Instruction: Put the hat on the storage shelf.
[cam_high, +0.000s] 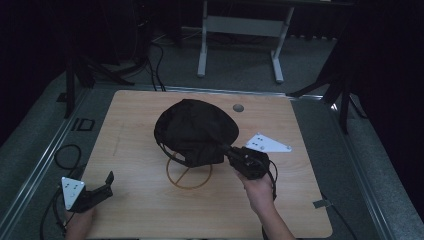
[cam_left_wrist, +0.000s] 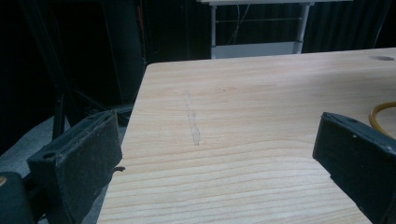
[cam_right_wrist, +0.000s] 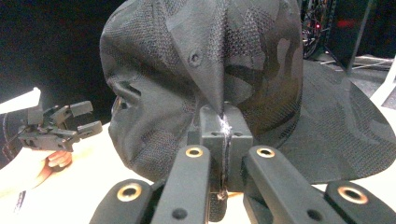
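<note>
Right gripper (cam_high: 223, 146): jaws drawn together on a pinch of black cloth at the crown of the cap (cam_high: 195, 127). The right gripper view confirms this, with the two pads meeting on a fold of the fabric just below the cap's top button and no gap showing between them. The cap (cam_right_wrist: 201, 79) is a dark, mesh-patterned item with a flat brim; it sits over the middle of the desk (cam_high: 135, 130), slightly toward the far edge, its brim (cam_right_wrist: 345, 126) spreading out to one side. Whether it rests fully on the desk or is partly lifted by the pinch cannot be told. Directly beneath its near side lies a thin wooden ring (cam_high: 189, 175) with crossed spokes, flat on the desk surface and partly covered by the cap. Left gripper (cam_high: 102, 186): jaws standing wide apart, nothing between them, nothing touched. It is held low at the near left corner of the desk, well apart from the cap. The left gripper view shows bare wood grain between its two pads, and the edge of the ring (cam_left_wrist: 383, 116) just beyond the right-hand pad. A small grey round fitting (cam_high: 238, 107) is set into the desk near the far edge.
</note>
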